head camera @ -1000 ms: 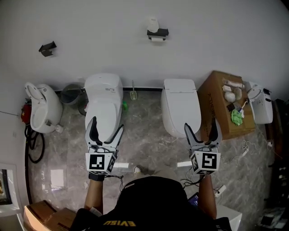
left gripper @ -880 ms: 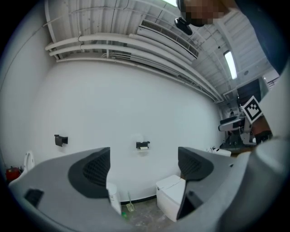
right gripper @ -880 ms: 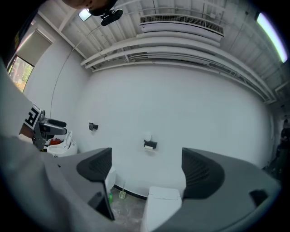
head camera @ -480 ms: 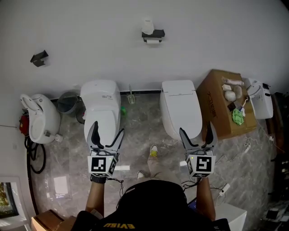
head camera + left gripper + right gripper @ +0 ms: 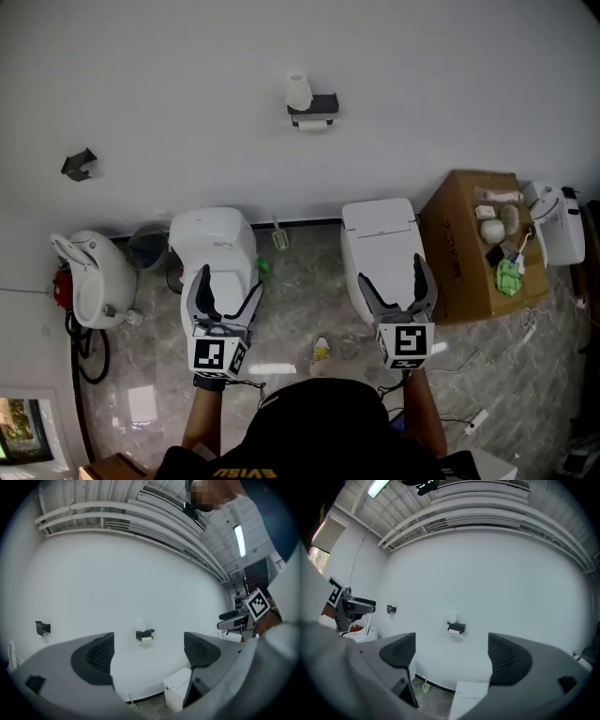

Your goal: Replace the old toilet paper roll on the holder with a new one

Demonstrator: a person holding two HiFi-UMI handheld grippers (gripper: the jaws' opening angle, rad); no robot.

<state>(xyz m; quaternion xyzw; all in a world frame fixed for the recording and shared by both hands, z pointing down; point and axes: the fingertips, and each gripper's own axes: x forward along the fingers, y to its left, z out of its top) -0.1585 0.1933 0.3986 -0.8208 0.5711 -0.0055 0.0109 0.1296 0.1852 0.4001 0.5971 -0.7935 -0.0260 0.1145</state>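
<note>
Head view: I hold the left gripper and the right gripper side by side. Both are released, jaws spread with nothing between them, and each hangs over 1 of the 2 toilets below. The holder is fixed to the wall well ahead of both grippers, roughly between their lines of aim. A white roll stands upright on top of it, which I take for the new one, and the old roll hangs just beneath. A cardboard box sits ahead of the right gripper, off to its right. Left gripper view: the 2 jaws stand wide apart around bare wall, with the holder far ahead and almost centred in the gap. Right gripper view: the jaws are just as wide and just as empty, and the holder again sits near the middle of the opening, the white roll a small pale shape above it. As I judge it, the step in hand is the approach, and neither roll has been touched yet. To do it well I would close in squarely, keep the holder centred between the jaws and keep both grippers spread until I arrive. I would then lift the upright roll clear with 1 gripper before the other works at the old roll, so the spare is not knocked off. From here I cannot tell which end of the holder's bar is open, so that needs a look up close.
</note>
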